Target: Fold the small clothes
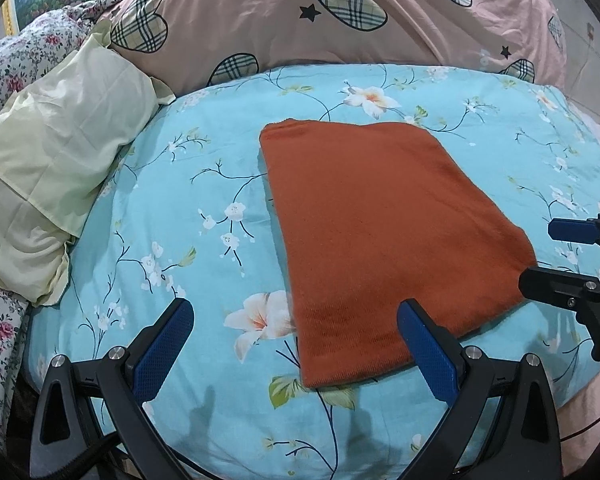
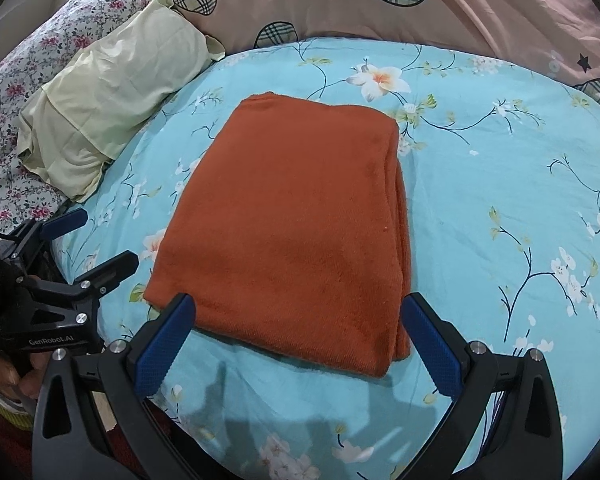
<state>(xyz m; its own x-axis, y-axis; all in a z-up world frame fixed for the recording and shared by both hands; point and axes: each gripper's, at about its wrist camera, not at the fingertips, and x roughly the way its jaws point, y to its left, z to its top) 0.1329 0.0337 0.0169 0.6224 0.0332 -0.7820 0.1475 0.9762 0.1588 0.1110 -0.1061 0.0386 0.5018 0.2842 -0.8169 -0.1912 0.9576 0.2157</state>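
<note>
Orange folded cloth (image 2: 292, 224) flat on floral sheet (image 2: 500, 184); both grippers empty.

Orange cloth (image 2: 292, 216); turquoise floral sheet (image 2: 500, 184); pale-yellow pillow (image 1: 56, 152); pink plaid-heart quilt (image 1: 300, 12).

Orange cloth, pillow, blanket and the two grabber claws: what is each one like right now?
Orange cloth: folded into a flat rectangle, layered edges on one side, lying on the blue floral sheet.
Left gripper: open, holding nothing, one finger over the cloth's near corner.
Right gripper: open, holding nothing, at the cloth's near edge.
Pale yellow pillow: rumpled, at the sheet's edge.
Pink quilt: bunched up behind.
</note>
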